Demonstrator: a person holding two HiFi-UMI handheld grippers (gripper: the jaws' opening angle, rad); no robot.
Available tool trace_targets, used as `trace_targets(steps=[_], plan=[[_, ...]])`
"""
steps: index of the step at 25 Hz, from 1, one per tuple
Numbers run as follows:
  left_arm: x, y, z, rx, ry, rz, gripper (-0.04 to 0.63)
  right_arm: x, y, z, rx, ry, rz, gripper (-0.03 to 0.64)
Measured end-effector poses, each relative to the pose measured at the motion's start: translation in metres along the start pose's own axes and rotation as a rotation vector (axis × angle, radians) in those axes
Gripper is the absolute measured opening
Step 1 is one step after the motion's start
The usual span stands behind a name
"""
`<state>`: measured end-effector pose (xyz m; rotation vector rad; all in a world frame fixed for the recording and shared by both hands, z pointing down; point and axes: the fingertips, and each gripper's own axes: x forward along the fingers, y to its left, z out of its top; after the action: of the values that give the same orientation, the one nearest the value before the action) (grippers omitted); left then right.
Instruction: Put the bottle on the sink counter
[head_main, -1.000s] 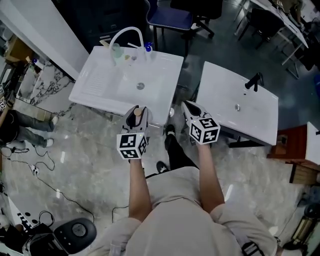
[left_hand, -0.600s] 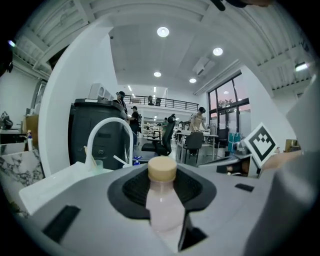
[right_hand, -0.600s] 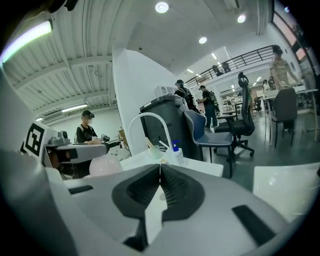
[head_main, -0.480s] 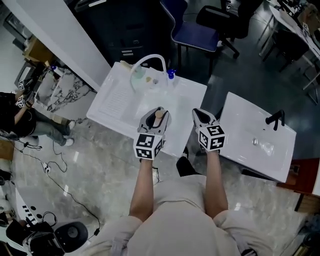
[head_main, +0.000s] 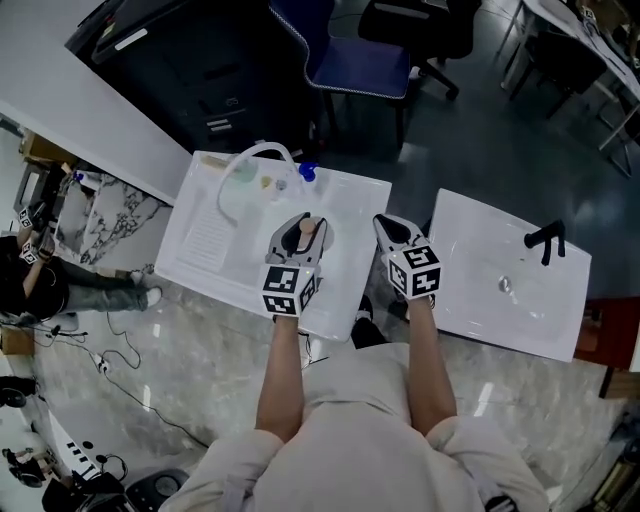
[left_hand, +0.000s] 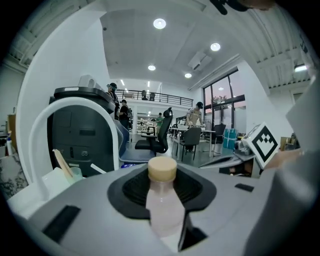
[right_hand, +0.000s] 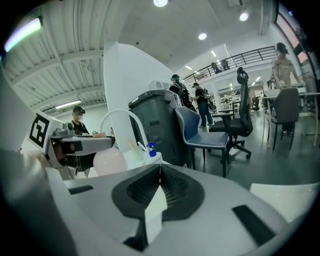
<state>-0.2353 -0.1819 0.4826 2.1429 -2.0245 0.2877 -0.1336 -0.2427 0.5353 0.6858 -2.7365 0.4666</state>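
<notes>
Two claws reach out ahead of the person, side by side. The left claw (head_main: 300, 229) is clamped on the bottle (left_hand: 162, 202), its pads pressing the pale body while the tan cap stands clear above them, upright. The right claw (head_main: 391, 228) carries nothing; its own view shows the jaws closed together with no gap.

Both have come forward since a second ago. Then the left claw hung at the near edge of the sink worktop (head_main: 205, 238), mostly over the floor; half a second ago it had crossed that edge. Now it sits well over the white surface, above the basin part, with the ribbed draining area to its left. The right claw has advanced alongside and is at the worktop's right edge. The grip on the bottle looks the same throughout.

I judge the carry to be nearly finished: the bottle is above its goal but not yet resting on it. What remains is picking a flat spot, lowering and releasing.

Farther back stand the white arched tap (head_main: 250, 158) and a blue-topped item (head_main: 307, 172). A second sink (head_main: 505, 300) lies to the right, and a chair (head_main: 360, 62) beyond.
</notes>
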Motion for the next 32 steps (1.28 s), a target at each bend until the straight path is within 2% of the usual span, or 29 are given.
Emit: trace_targets(steps=[6,16,21,25,32], plan=[[0.041,-0.007,-0.001,0.015,0.007,-0.039,0.129,0.012,-0.025,-0.005,0.019,0.008,0.007,0.006],[0.088,0.009,-0.003,0.026,0.001,-0.063,0.129,0.040,-0.037,-0.007,0.024,0.031,0.030,0.006],[0.114,0.013,-0.011,0.037,0.000,-0.081,0.129,0.043,-0.046,-0.010,0.035,0.043,0.011,0.006],[0.135,0.012,-0.024,0.006,-0.002,-0.098,0.129,0.036,-0.053,-0.018,0.021,0.057,-0.020,0.006],[0.167,0.007,-0.050,0.028,0.020,-0.108,0.129,0.010,-0.068,-0.030,0.028,0.046,-0.083,0.006]])
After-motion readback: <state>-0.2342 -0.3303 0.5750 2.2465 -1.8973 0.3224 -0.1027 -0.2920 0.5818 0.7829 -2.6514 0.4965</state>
